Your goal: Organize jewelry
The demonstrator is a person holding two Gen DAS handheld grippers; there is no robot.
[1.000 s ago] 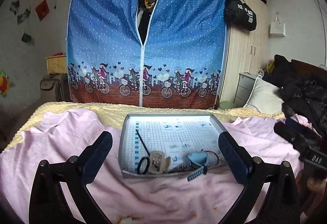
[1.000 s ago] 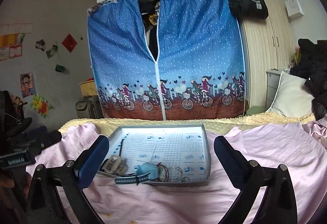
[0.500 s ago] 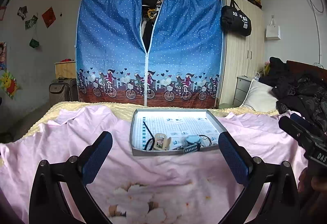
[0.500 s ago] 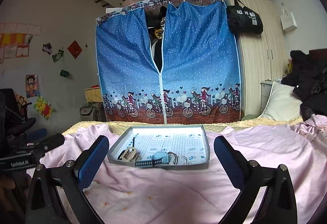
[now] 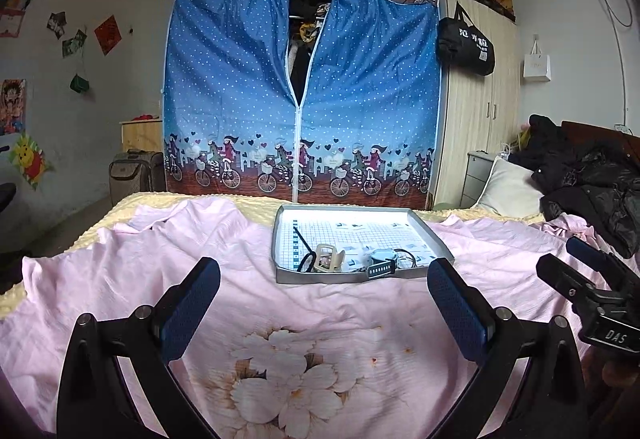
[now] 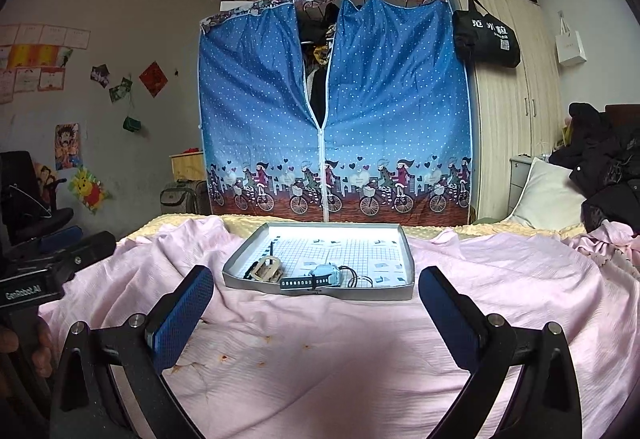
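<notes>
A grey tray (image 5: 436,239) (image 6: 408,259) with a gridded paper floor lies on the pink bedsheet, ahead of both grippers. Bunched along its near edge are a beige hair claw clip (image 5: 328,259) (image 6: 267,269), a light blue watch (image 5: 380,259) (image 6: 325,275) whose dark strap hangs over the rim, thin dark hair ties (image 5: 406,257) (image 6: 354,277) and a black stick (image 5: 301,237). My left gripper (image 5: 323,303) is open and holds nothing, well short of the tray. My right gripper (image 6: 316,309) is open too, also short of it and holding nothing.
The pink sheet (image 5: 320,339) with a flower print covers the bed. A blue fabric wardrobe (image 5: 300,99) stands behind it, a wooden wardrobe (image 5: 480,111) to its right. A pillow and dark clothes (image 5: 580,179) lie at right. A suitcase (image 5: 136,175) sits on the floor at left.
Both grippers have pulled back and up from the tray, which now looks smaller and farther off. More of the sheet shows in front. Both stayed open.
</notes>
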